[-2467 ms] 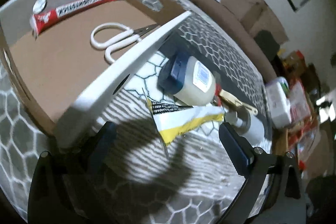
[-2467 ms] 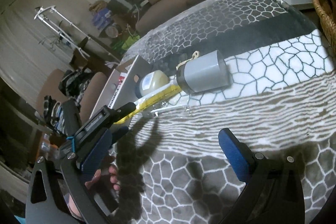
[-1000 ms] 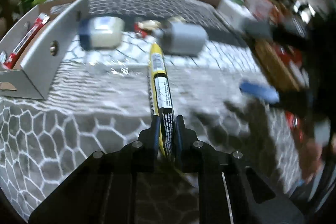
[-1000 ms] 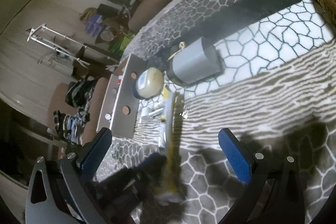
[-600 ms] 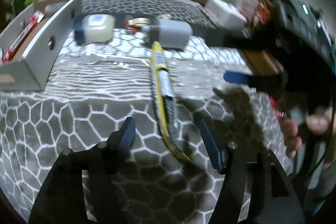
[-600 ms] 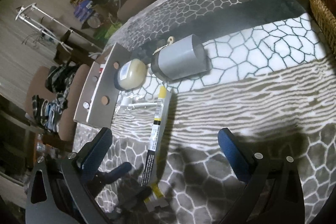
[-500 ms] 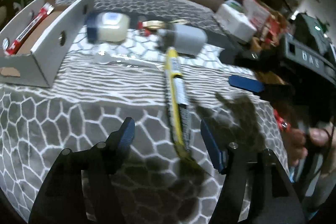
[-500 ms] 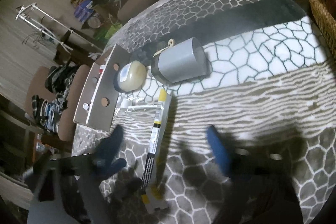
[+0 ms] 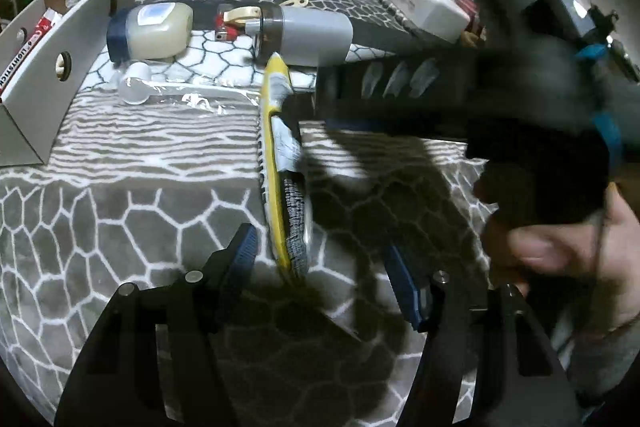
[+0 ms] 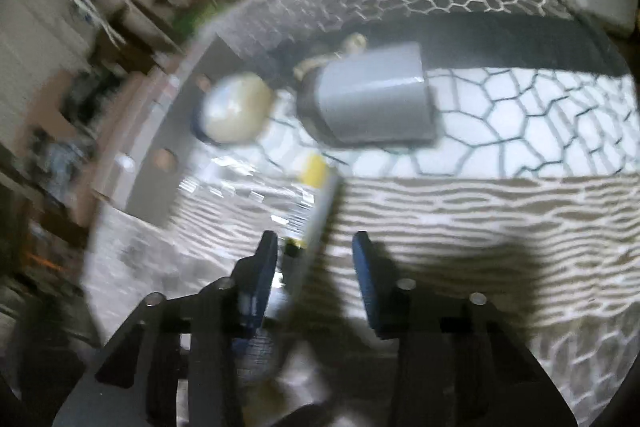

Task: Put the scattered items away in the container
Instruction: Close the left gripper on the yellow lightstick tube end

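A long yellow packet point(image 9: 280, 163) lies flat on the patterned blanket, pointing away from me. My left gripper point(image 9: 322, 261) stands open, its blue pads clear of the packet's near end, which lies between them. My right gripper point(image 9: 324, 107) reaches in from the right over the packet's far half. In the blurred right wrist view, the right gripper point(image 10: 314, 259) has its jaws closing, with the packet point(image 10: 320, 195) between them and gaps still showing on both sides. The cardboard box point(image 9: 48, 75) stands at the left, with a red tube point(image 9: 24, 43) inside.
Beyond the packet lie a blue-lidded jar point(image 9: 156, 31), a grey tumbler point(image 9: 312, 35), a wrapped plastic spoon point(image 9: 160, 93) and a small red lighter point(image 9: 220, 27). A white tissue box point(image 9: 424, 3) sits at the far right. A hand point(image 9: 560, 247) holds the right gripper.
My left gripper let go of the yellow packet and opened; the packet now lies on the blanket. The right gripper swung down over the packet and its jaws narrowed.
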Tool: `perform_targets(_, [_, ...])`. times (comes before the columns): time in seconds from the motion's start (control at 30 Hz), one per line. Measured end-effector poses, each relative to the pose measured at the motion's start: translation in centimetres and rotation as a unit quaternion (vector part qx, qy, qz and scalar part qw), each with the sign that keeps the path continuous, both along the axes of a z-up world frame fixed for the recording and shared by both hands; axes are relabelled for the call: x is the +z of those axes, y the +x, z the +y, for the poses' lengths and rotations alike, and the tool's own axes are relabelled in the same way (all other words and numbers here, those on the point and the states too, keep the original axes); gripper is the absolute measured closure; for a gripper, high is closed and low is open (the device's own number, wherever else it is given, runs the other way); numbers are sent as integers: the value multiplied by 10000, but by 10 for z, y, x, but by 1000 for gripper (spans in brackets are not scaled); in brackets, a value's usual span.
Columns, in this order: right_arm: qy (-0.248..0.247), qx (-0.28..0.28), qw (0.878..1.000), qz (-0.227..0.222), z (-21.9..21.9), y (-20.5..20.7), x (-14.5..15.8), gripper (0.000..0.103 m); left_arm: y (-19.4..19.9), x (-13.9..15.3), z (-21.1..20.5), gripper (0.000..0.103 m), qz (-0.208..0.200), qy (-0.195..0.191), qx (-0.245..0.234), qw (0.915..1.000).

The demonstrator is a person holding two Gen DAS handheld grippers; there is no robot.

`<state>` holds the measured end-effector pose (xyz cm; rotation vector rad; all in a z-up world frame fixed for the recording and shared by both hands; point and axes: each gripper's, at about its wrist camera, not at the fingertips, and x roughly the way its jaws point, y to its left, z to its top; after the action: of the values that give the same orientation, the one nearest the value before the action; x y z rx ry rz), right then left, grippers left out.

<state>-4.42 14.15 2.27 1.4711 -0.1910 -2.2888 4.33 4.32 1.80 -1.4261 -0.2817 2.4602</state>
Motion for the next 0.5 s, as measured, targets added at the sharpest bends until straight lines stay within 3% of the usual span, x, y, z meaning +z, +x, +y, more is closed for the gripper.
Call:
perform_targets(0.13, [447,-138,9989,-103,17,1,-4,66,1,5,-17,40,19,109,242,9996])
perform_targets(0.3, [197,-193,9994,-220,29,1,-9,68,-13,-6,-15,40,-239,83,253,9994])
perform_targets(0.5, [165,-223,9992,-273,29,0,-7,68,-11,-4,5,40,-210,121,26,9997])
